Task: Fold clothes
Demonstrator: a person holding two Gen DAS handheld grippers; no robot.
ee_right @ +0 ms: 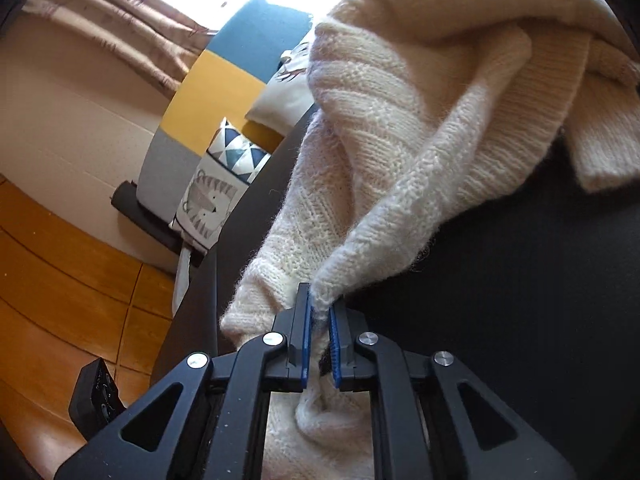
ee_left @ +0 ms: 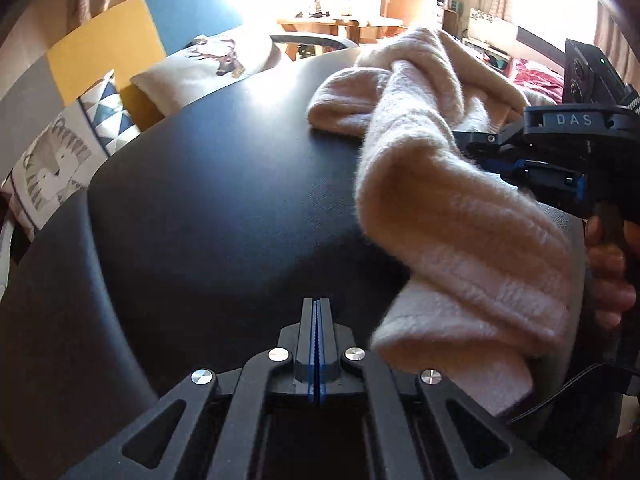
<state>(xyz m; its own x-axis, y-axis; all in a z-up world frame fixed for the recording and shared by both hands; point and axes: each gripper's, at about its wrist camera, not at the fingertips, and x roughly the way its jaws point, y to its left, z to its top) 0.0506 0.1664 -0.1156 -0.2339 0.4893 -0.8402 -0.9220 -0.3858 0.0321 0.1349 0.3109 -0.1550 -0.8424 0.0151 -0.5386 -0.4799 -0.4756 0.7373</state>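
Observation:
A fluffy cream knit sweater (ee_left: pixel 436 184) lies bunched on the right of the black table (ee_left: pixel 224 184). In the left wrist view my left gripper (ee_left: pixel 317 308) is shut, its blue pads pressed together with nothing between them, just left of the sweater's near end. My right gripper (ee_right: pixel 320 312) is shut on a fold of the sweater (ee_right: pixel 384 128), the knit pinched between its blue pads and drawn up into a ridge. The left wrist view shows the right gripper's body (ee_left: pixel 560 148) at the right edge with a hand (ee_left: pixel 608 272) on its handle.
Patterned cushions (ee_left: pixel 60 160) and a yellow and blue sofa back (ee_left: pixel 132 36) stand beyond the table's left edge. A wooden floor (ee_right: pixel 60 280) shows below that edge. A desk with clutter (ee_left: pixel 340 12) and a red blanket (ee_left: pixel 536 76) are far behind.

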